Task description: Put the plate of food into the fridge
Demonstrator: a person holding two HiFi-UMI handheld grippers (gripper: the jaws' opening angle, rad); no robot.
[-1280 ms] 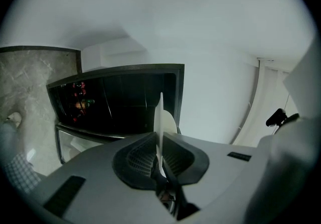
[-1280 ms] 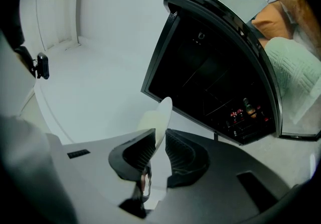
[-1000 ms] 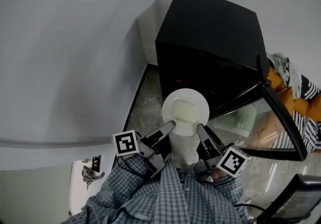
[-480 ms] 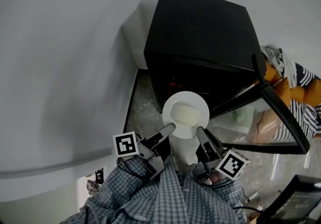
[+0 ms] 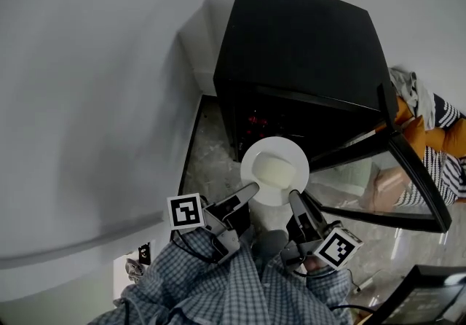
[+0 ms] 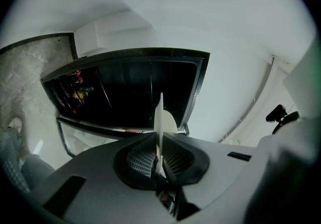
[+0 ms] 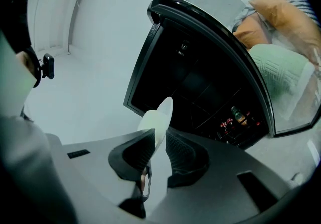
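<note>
Jaws on both grippers are shut on a white plate (image 5: pixel 251 159): the left gripper (image 5: pixel 250 188) bites the rim at about 8 o'clock and the right gripper (image 5: pixel 294 195) at about 5 o'clock, as the head view shows. Each gripper view shows the thin rim edge-on, pinched between ribbed pads (image 6: pixel 139 157). A pale slab of food (image 5: pixel 273 168) lies at the middle of the plate.

The plate hangs level in the air in front of a black fridge (image 5: pixel 306 47), which stands at 12 o'clock from it. Its glass door (image 5: pixel 408 185) is swung open toward 3 o'clock. Just beyond the plate's far rim is the dark inside of the fridge, where small bottles (image 5: pixel 255 123) with red details stand on a wire shelf at about 11 o'clock.

Below, a stone-patterned floor (image 5: pixel 207 149) runs along the fridge's left side beside a white wall (image 5: pixel 95 83). Orange and striped cushions (image 5: pixel 429 134) lie past the door at 3 o'clock. The person's checked shirt sleeves (image 5: pixel 218 287) fill the 6 o'clock edge, with a marker cube (image 5: pixel 185 211) on each gripper.
</note>
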